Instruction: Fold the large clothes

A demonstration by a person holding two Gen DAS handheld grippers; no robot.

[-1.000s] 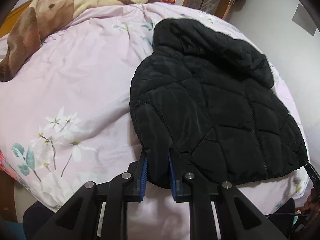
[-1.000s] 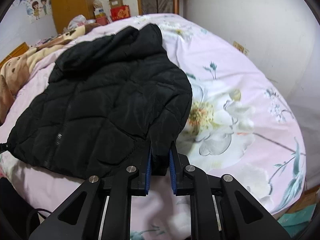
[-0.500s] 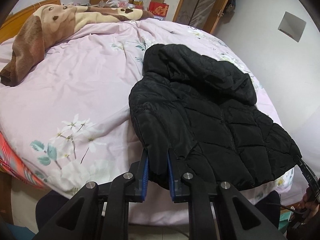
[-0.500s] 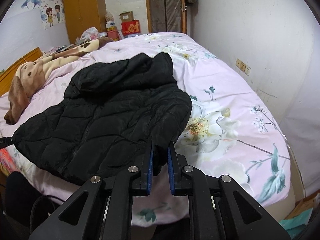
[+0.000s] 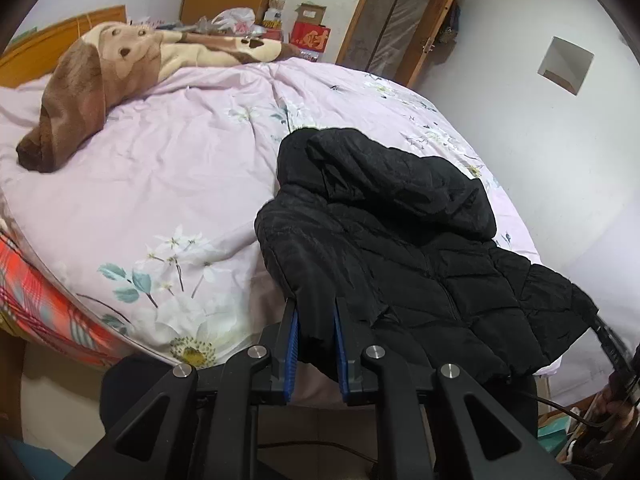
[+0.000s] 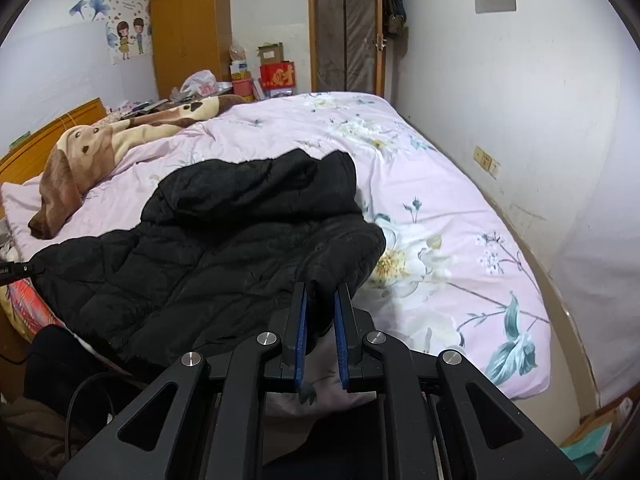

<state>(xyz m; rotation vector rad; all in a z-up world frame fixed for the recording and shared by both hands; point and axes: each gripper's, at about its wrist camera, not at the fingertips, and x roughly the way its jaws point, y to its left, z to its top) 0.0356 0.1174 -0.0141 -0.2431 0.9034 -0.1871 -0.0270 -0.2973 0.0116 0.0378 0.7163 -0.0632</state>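
The black jacket (image 5: 400, 248) lay on the bed (image 5: 168, 184) in the lower right of the left wrist view, hood toward the far side and hem draped over the near edge. Each gripper pinched one bottom corner, probably so the hem could be carried toward the hood for a fold. The left gripper (image 5: 315, 340) had its jaws clenched on the corner at bottom centre of its frame. The right gripper (image 6: 321, 332) gripped the opposite corner likewise, cloth bunched between its blue pads. Both pointed steeply down over the bed edge, held level with each other. A brown blanket (image 5: 84, 80) sat upper left.
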